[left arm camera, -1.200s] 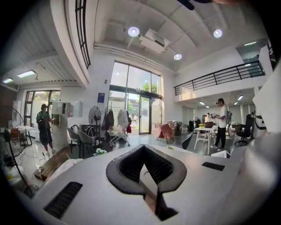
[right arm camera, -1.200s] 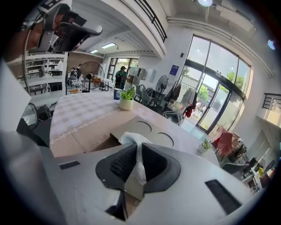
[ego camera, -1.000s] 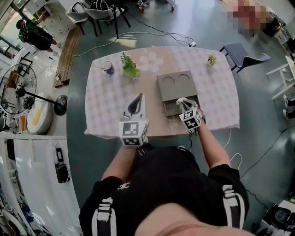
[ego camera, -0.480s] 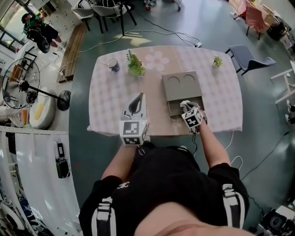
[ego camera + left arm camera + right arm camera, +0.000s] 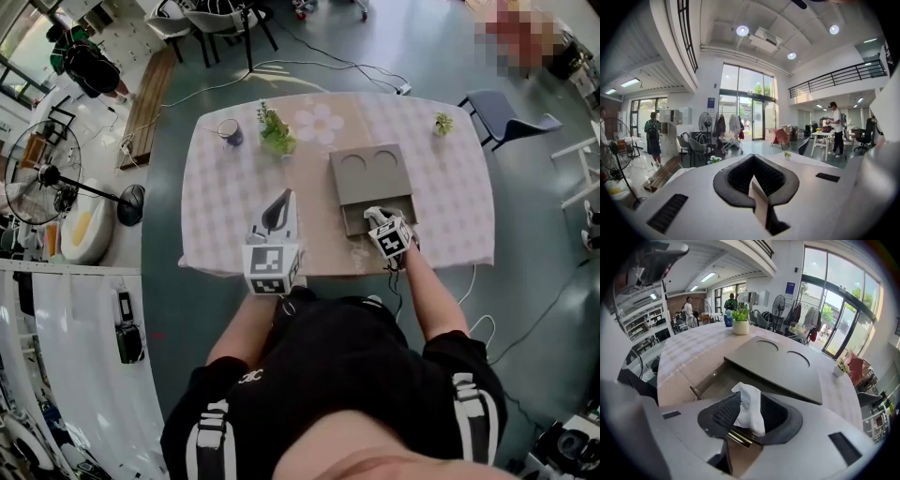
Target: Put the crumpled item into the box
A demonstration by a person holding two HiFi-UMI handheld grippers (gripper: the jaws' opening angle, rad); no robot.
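From the head view I can't make out the tissue at all: my right gripper and its marker cube cover it, along with the near, open end of the box. The right gripper view shows it. The white crumpled tissue sits between my jaws, which have just been opening and now stand wide apart, no longer squeezing it. It leans on one pad, and I can't tell whether its lower end, hidden behind the jaws, touches the box. The gripper points steeply down at the box's open recess, so the tissue is right over it, in front of the lid edge. My left gripper is off to the side above the table, jaws together, with nothing in them.
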